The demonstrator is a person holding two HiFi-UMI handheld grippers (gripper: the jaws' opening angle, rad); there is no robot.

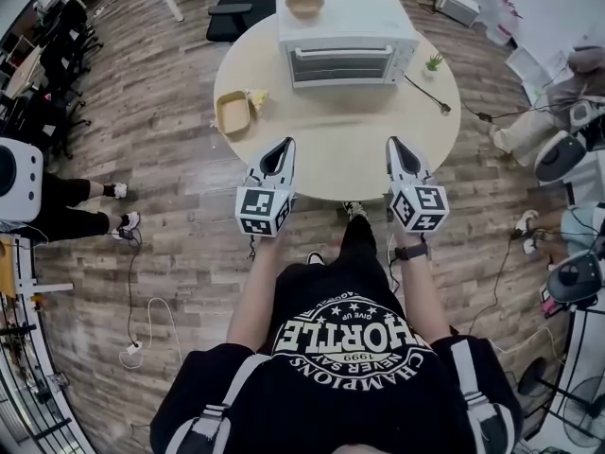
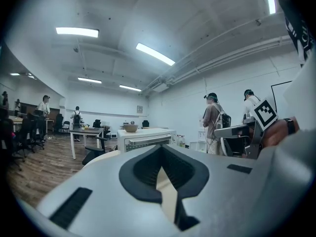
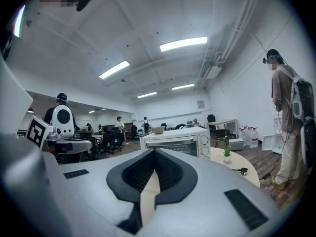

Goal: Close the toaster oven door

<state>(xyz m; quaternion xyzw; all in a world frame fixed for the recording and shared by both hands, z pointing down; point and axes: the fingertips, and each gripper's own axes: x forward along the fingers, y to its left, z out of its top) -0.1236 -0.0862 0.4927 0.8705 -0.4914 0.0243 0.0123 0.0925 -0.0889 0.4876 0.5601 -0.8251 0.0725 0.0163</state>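
Behind the marker cubes, the person's hands are almost wholly hidden in the head view; only the forearms and a wristwatch [image 1: 411, 252] show. The near rim of the round tabletop [image 1: 340, 154] is partly covered by both grippers. What the small yellow scrap [image 1: 256, 97] beside the tan tray [image 1: 233, 113] is cannot be made out.

The left gripper [image 1: 283, 144] [image 2: 161, 162] and right gripper [image 1: 394, 142] [image 3: 153, 159] are smooth grey shells with ribbed black pads. Each pair of fingers is closed tip to tip with nothing between them. Both point level across the pale wooden tabletop, well short of the toaster oven [image 1: 348, 50] [image 2: 143, 138] [image 3: 177, 142].

That oven, a white boxy metal case, stands at the far side of the tabletop. Its glass door is upright against the front, with a bar handle along the top edge and round knobs at the right. A shallow wooden bowl [image 1: 304, 5] [image 3: 158, 130] sits on its roof.

A little potted plant [image 1: 434, 62] [image 3: 227, 152] stands right of the oven, and a black cable [image 1: 425, 95] trails off the rim near it. A dark office chair [image 1: 241, 14] is behind the tabletop on the plank floor [image 1: 161, 130]. A person with a backpack [image 3: 289, 117] stands off to the right.
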